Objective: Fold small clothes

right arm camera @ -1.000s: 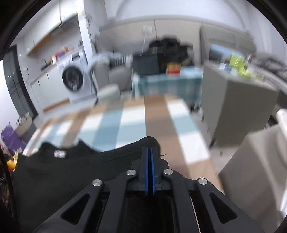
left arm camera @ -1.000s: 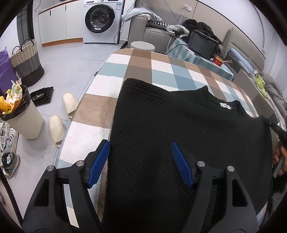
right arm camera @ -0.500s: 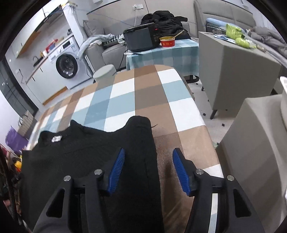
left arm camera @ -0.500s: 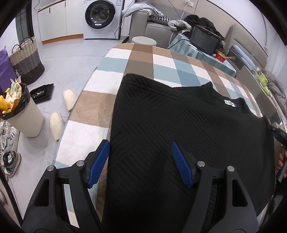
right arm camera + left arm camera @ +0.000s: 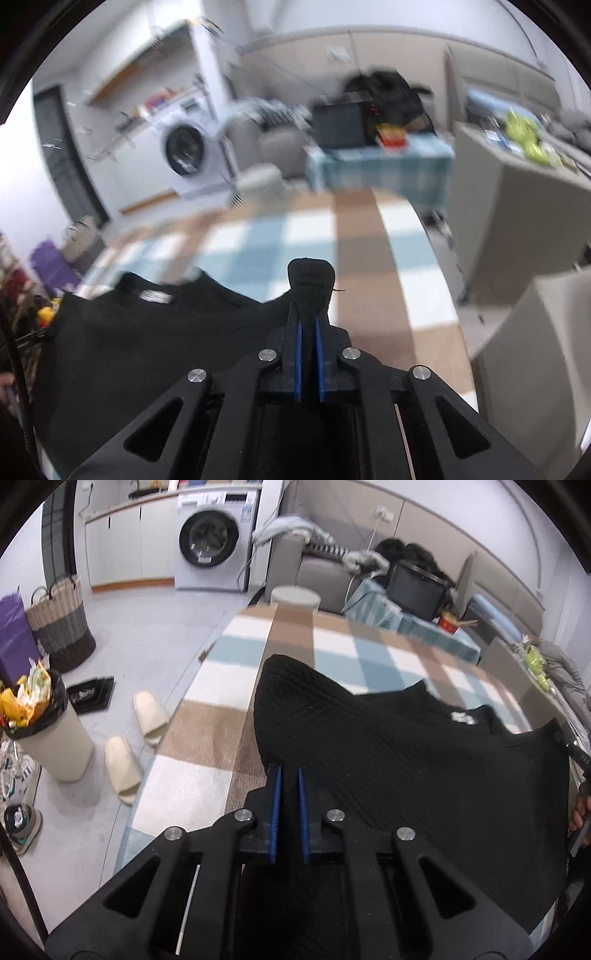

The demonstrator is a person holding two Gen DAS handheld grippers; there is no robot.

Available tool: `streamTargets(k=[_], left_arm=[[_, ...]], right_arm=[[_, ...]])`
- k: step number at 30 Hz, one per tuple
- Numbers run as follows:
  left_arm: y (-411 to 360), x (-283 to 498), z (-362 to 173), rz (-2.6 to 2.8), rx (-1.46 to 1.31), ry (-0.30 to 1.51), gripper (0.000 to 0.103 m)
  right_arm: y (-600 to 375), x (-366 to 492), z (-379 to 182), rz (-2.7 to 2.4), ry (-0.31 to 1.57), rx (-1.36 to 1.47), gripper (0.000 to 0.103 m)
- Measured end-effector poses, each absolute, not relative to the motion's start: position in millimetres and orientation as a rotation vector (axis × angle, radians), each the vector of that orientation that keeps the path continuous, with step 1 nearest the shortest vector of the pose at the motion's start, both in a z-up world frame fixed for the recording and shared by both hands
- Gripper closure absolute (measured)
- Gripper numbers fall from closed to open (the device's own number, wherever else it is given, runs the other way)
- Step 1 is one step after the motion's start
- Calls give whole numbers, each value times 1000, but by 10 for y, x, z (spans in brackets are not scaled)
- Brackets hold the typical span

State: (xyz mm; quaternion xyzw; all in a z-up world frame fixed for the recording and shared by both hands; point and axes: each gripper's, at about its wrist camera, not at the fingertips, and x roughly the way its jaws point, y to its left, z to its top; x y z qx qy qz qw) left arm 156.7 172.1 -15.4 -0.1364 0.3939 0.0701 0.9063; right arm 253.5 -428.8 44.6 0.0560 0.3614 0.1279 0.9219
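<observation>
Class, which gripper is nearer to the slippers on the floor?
Left. The left gripper grips the black sweater at the table edge above the slippers; the right gripper holds its opposite side.

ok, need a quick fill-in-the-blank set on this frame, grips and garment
1. The left gripper is shut on the ____ sweater.
2. The right gripper is ____ on the same garment.
3. The sweater lies on a ____ tablecloth.
4. The neck label is ____.

Missing: black; shut; checked; white

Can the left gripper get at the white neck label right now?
Probably not: the left gripper is shut on the black sweater's edge, so it must let go first. The label lies uncovered.
</observation>
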Motion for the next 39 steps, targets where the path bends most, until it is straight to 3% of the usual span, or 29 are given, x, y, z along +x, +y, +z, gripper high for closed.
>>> streamTargets(k=[10,14,17,19,21,23,25,27,28,33,39], left_arm=[[1781,1345,102,146,-324,689,101],[1824,1450,-9,199,-331,754,100],[1803,1491,-130,228,-341,843,98],[1737,1430,-114,213,-314,831,88],[1655,1354,-74,197,-275,820,68],[1560,1268,1,184,-236,802,44],[1462,1150,88,160,-205,781,37],[1374,1060,154,122,-192,775,28],[1328,1018,185,109,-188,772,23],[1119,793,344,58,-156,753,19],[883,500,465,14,-118,718,17]], right_arm=[[-4284,2455,692,241,635,143,97],[-4230,2615,582,155,700,113,96],[-4251,2750,373,103,820,102,86],[-4284,2704,321,119,851,127,78],[-4305,2588,327,138,859,140,53],[-4295,2418,373,150,862,127,52],[-4284,2276,399,158,888,123,46],[-4287,2118,416,170,918,144,30],[-4292,2018,438,178,921,155,29],[-4289,1521,605,198,892,143,16],[-4322,961,839,219,839,108,14]])
